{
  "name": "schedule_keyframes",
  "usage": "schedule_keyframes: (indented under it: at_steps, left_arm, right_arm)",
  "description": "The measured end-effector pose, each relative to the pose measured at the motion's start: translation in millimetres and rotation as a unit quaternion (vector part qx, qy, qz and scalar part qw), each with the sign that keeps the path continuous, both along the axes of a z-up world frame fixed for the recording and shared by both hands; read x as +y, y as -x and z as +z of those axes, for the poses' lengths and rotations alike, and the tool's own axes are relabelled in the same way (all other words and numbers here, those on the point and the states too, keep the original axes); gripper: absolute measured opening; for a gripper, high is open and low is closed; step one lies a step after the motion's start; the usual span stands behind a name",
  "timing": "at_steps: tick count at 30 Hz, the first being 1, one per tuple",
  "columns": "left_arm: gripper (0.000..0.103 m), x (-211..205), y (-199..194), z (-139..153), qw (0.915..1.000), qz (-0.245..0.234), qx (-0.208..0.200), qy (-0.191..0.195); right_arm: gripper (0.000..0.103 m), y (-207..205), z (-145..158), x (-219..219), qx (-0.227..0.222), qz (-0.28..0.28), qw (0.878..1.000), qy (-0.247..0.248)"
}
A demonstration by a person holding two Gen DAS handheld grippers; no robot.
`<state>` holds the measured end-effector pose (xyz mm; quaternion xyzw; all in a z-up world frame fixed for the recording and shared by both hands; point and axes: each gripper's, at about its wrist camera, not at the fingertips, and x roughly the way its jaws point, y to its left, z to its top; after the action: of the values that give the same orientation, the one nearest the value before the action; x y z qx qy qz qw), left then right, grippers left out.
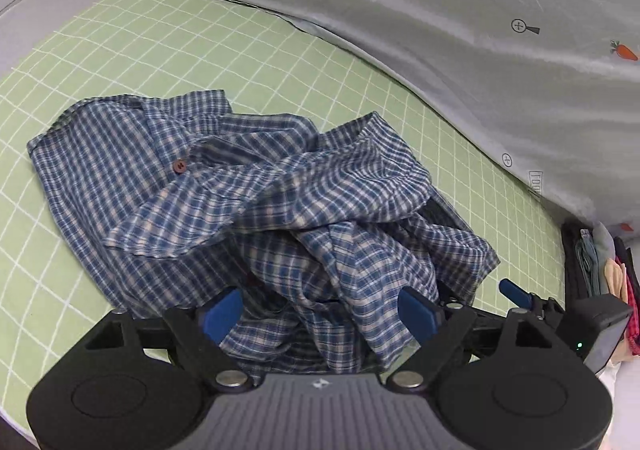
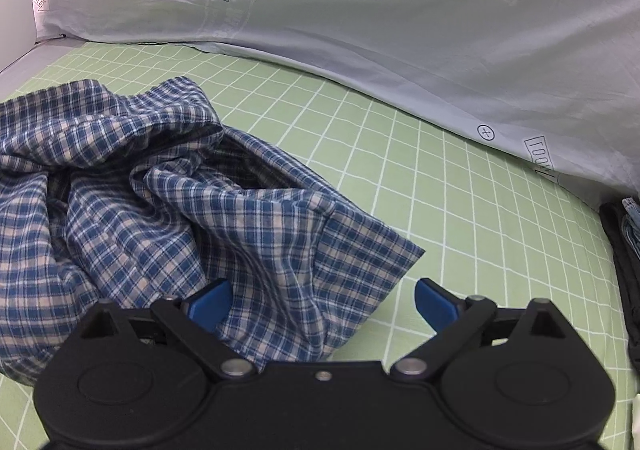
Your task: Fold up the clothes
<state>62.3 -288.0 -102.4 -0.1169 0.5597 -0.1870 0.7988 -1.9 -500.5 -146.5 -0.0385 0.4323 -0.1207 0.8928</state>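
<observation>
A blue and white checked shirt [image 1: 256,193] lies crumpled in a heap on the green grid sheet [image 1: 120,49], a brown button [image 1: 179,165] showing near its collar. My left gripper [image 1: 320,314] is open over the heap's near edge, with loose cloth lying between its blue pads but not pinched. In the right wrist view the same shirt [image 2: 160,217] fills the left half, one corner pointing right. My right gripper [image 2: 323,304] is open wide over that corner's near edge, its pads clear of the cloth. The right gripper's blue fingertip [image 1: 514,292] also shows at the lower right of the left wrist view.
A pale grey quilt with carrot prints [image 1: 440,29] banks up along the far and right side of the bed [image 2: 400,29]. A dark stack of folded clothes [image 1: 592,262] sits at the right edge [image 2: 624,270]. Green sheet shows right of the shirt [image 2: 500,250].
</observation>
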Motion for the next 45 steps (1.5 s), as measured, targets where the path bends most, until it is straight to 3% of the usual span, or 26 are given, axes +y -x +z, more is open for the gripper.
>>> schedule_keyframes:
  at_steps: [2,4,6,7,8,9,10,13,18,25,27,33,41,42,45]
  left_arm:
    - [0.086,-12.9,-7.3,-7.0,0.9999,-0.009,0.014,0.004]
    - [0.084,-23.3,-12.7,-13.8,0.9996,-0.017,0.021,-0.005]
    - [0.076,-28.7,-16.8,-19.3,0.9994,-0.021,0.024,-0.016]
    - [0.063,-30.4,-19.0,-22.1,0.9992,-0.021,0.025,-0.022]
    - [0.046,-31.0,-21.2,-25.0,0.9991,-0.02,0.027,-0.026]
    - [0.036,-28.5,-23.6,-28.2,0.999,-0.016,0.031,-0.026]
    - [0.017,-26.0,-26.1,-31.4,0.999,-0.012,0.035,-0.027]
    - [0.008,-15.0,-29.5,-34.5,0.9993,-0.006,0.032,-0.017]
    - [0.005,7.1,-25.6,-12.3,0.9997,0.017,-0.006,-0.015]
    - [0.004,40.2,-26.1,51.1,0.9932,0.034,-0.111,-0.015]
    - [0.004,47.7,-32.1,58.7,0.9929,0.033,-0.113,0.014]
    - [0.003,44.3,-40.6,80.3,0.9926,0.026,-0.107,0.052]
    - [0.003,38.1,-47.5,143.9,0.9773,-0.03,-0.152,0.144]
    - [0.003,36.4,-52.7,145.0,0.9766,-0.033,-0.159,0.142]
    - [0.003,22.5,-76.1,127.9,0.9817,-0.03,-0.169,0.082]
  right_arm:
    - [0.096,-2.9,-3.2,-2.3,0.004,-0.001,1.0,-0.007]
    - [0.086,-5.7,-4.9,-5.1,0.007,-0.003,1.0,-0.022]
    - [0.066,-7.5,-5.5,-6.9,0.007,-0.007,0.999,-0.043]
    - [0.059,-8.0,-5.3,-7.1,0.006,-0.008,0.999,-0.053]
    - [0.044,-8.1,-5.0,-7.4,0.003,-0.009,0.998,-0.062]
    - [0.029,-7.9,-4.6,-7.4,-0.001,-0.012,0.998,-0.069]
    - [0.023,-7.3,-3.8,-7.2,-0.005,-0.016,0.997,-0.07]
    - [0.004,-1.7,3.5,-10.7,-0.038,-0.042,0.996,-0.068]
    - [0.001,10.9,28.8,-24.8,-0.099,-0.084,0.99,-0.053]
    - [0.0,35.0,88.0,-58.8,-0.187,-0.132,0.973,-0.029]
    - [0.0,35.8,99.5,-68.5,-0.196,-0.138,0.97,-0.036]
    - [0.0,39.6,124.5,-71.2,-0.207,-0.145,0.967,-0.043]
    - [0.0,57.4,183.7,-81.0,-0.268,-0.176,0.947,-0.034]
    - [0.0,54.4,187.5,-83.2,-0.273,-0.177,0.945,-0.034]
    - [0.0,38.9,189.7,-87.8,-0.271,-0.175,0.946,-0.036]
